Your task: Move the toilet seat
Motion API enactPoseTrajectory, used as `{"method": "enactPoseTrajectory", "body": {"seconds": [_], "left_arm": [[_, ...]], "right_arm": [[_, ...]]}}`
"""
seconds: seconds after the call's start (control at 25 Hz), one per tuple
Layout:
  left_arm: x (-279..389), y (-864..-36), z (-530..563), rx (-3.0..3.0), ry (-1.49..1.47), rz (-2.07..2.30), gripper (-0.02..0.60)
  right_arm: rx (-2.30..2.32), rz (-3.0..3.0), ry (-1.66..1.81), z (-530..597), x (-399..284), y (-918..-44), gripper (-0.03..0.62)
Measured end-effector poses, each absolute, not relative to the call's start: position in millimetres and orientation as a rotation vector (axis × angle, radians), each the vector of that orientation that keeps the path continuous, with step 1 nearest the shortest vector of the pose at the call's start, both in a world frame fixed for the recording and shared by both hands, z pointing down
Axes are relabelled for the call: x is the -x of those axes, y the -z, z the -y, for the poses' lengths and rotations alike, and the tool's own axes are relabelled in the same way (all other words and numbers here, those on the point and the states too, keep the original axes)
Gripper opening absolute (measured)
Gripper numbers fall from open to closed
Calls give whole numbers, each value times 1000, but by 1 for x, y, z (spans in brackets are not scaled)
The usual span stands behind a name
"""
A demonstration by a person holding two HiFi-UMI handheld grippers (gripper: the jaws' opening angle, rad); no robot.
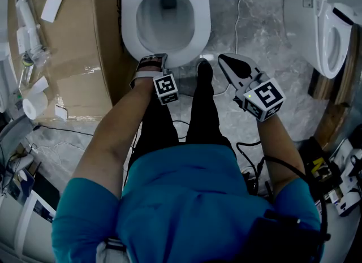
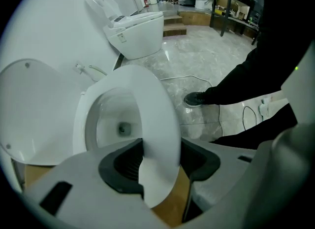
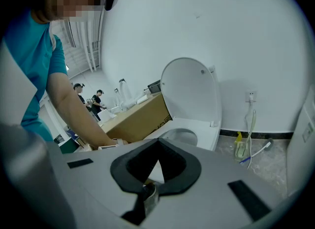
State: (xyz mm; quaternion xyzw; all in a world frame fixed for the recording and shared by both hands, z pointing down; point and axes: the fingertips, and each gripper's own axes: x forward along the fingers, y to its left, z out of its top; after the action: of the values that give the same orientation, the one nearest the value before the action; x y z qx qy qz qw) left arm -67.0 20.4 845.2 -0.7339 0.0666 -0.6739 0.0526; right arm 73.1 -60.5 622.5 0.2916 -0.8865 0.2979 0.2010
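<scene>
The white toilet seat [image 1: 201, 30] lies down on its bowl, with the lid [image 2: 34, 110] raised behind it. My left gripper [image 1: 153, 60] is at the seat's front rim. In the left gripper view the seat's [image 2: 152, 110] front edge runs between the jaws of the left gripper [image 2: 160, 168], and both dark pads [image 2: 129, 164] lie against it. My right gripper [image 1: 222, 59] hovers to the right of the bowl above the floor, its tips together and nothing in them. In the right gripper view its jaws [image 3: 156, 166] meet, and the lid [image 3: 192, 90] and seat [image 3: 189, 124] lie beyond.
A large cardboard box [image 1: 73, 41] stands close on the toilet's left. A second toilet [image 1: 322, 24] sits at the right. Cables [image 1: 237, 13] and a bottle lie on the marble floor behind. The person's dark shoe [image 1: 205, 69] is by the bowl's front.
</scene>
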Motion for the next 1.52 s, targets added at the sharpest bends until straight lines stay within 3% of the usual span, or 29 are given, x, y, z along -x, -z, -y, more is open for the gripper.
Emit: {"method": "enactPoseTrajectory", "body": {"seconds": [1.52], "left_arm": [[64, -706, 34, 2413, 1712, -637, 144]], "right_arm": [[-869, 2527, -737, 105, -61, -566, -3]]}}
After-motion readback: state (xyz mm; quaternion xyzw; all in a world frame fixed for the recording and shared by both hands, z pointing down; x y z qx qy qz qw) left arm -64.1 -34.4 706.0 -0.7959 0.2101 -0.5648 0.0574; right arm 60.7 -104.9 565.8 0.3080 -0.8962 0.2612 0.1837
